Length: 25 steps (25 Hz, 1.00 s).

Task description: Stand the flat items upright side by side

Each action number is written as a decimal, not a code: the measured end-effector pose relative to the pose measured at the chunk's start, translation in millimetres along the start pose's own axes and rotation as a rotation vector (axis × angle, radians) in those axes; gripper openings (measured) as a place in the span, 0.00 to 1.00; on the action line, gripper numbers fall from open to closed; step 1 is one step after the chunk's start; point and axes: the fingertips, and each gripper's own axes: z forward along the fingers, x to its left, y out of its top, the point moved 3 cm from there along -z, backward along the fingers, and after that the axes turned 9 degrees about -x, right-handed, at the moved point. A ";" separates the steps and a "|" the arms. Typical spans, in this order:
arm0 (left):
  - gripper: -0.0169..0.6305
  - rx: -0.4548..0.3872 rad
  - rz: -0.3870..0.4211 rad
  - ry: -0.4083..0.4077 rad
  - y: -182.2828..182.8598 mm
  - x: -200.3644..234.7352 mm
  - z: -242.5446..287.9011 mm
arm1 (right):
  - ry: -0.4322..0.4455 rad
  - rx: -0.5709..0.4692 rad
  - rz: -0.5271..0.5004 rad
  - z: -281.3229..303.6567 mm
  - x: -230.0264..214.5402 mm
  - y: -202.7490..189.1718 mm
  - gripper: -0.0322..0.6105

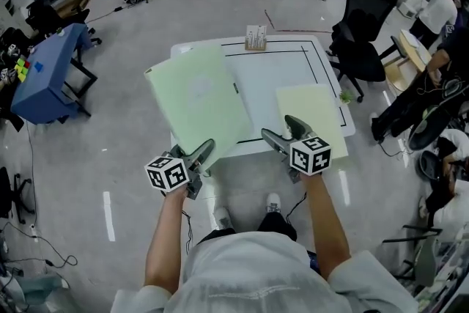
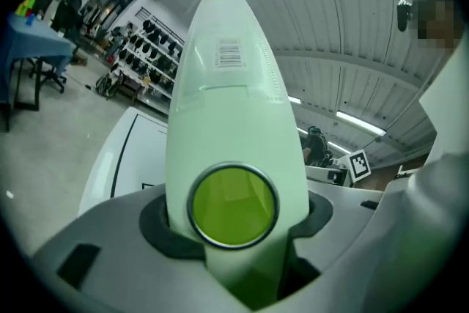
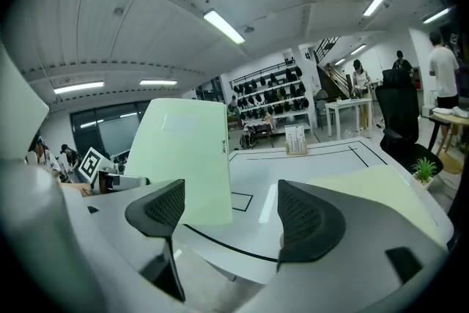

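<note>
A pale green binder (image 1: 198,95) is held up off the white table (image 1: 271,70), tilted, over its left half. My left gripper (image 1: 205,150) is shut on its near lower corner. In the left gripper view the binder's spine (image 2: 234,84), with a round green finger hole, is clamped between the jaws of the left gripper (image 2: 234,223). A second pale green binder (image 1: 311,117) lies flat on the table's right side. My right gripper (image 1: 280,128) hovers at that binder's near left corner, open, with nothing between its jaws (image 3: 231,212). Its view shows the lifted binder (image 3: 183,157) and the flat one (image 3: 374,183).
A small slotted holder (image 1: 256,38) stands at the table's far edge, inside a black outlined rectangle. A black office chair (image 1: 359,33) stands right of the table. A blue table (image 1: 47,73) is at far left. People (image 1: 440,7) work at the right.
</note>
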 end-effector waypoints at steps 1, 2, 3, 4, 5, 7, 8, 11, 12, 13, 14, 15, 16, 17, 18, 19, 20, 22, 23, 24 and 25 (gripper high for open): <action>0.46 -0.011 0.026 0.021 2.2 -0.6 2.5 | 0.001 -0.010 0.010 -0.9 -4.0 4.2 0.70; 0.46 -0.017 0.047 0.039 3.4 -1.4 5.2 | 0.004 -0.013 0.014 -1.9 -7.8 7.5 0.70; 0.46 -0.017 0.063 0.054 4.0 -2.3 8.0 | 0.009 -0.009 0.010 -2.9 -11.2 10.0 0.70; 0.46 -0.012 0.078 0.067 4.1 -3.0 11.2 | 0.017 0.000 0.001 -3.5 -14.3 11.9 0.70; 0.46 -0.005 0.095 0.083 3.8 -3.4 14.6 | 0.026 0.012 -0.011 -4.0 -17.2 13.4 0.70; 0.46 0.010 0.151 0.127 2.2 -3.2 21.9 | 0.038 0.033 -0.034 -5.0 -23.5 15.7 0.70; 0.46 0.015 0.188 0.152 0.9 -2.9 25.7 | 0.035 0.036 -0.044 -5.7 -27.9 17.2 0.70; 0.46 0.022 0.302 0.213 -5.3 -3.0 38.8 | 0.010 0.013 -0.048 -8.3 -43.2 25.0 0.70; 0.46 0.022 0.332 0.228 -8.2 -3.1 43.7 | 0.010 0.003 -0.045 -8.4 -47.1 28.5 0.70; 0.46 0.020 0.355 0.241 -11.1 -3.1 48.4 | 0.014 -0.001 -0.049 -8.0 -50.4 32.0 0.70; 0.46 0.015 0.372 0.256 -13.9 -3.3 52.3 | 0.020 0.000 -0.061 -7.3 -53.1 35.1 0.70; 0.46 0.006 0.387 0.274 -16.0 -3.4 55.2 | 0.028 0.004 -0.077 -6.3 -55.3 37.5 0.69; 0.46 -0.006 0.401 0.295 -17.5 -3.2 57.3 | 0.039 0.010 -0.092 -5.0 -57.3 39.2 0.69; 0.46 -0.020 0.416 0.322 -18.6 -2.2 59.2 | 0.051 0.015 -0.103 -3.5 -59.5 40.3 0.69; 0.46 -0.034 0.433 0.355 -19.6 -0.5 61.5 | 0.063 0.018 -0.109 -2.1 -62.3 40.8 0.69; 0.46 -0.046 0.455 0.392 -20.4 1.7 64.2 | 0.074 0.021 -0.112 -0.8 -65.8 40.7 0.69; 0.46 -0.056 0.481 0.432 -20.5 4.2 67.1 | 0.082 0.023 -0.113 0.4 -69.6 40.1 0.69; 0.47 -0.066 0.532 0.506 -18.1 9.0 73.4 | 0.090 0.025 -0.114 3.5 -77.3 38.3 0.69; 0.48 -0.068 0.550 0.530 -16.7 10.7 77.3 | 0.092 0.024 -0.113 5.6 -81.1 36.9 0.69; 0.49 -0.068 0.561 0.543 -15.9 11.6 81.9 | 0.095 0.024 -0.111 7.8 -85.1 34.8 0.68; 0.49 -0.070 0.568 0.550 -16.2 12.4 87.1 | 0.098 0.026 -0.108 9.6 -89.1 32.1 0.68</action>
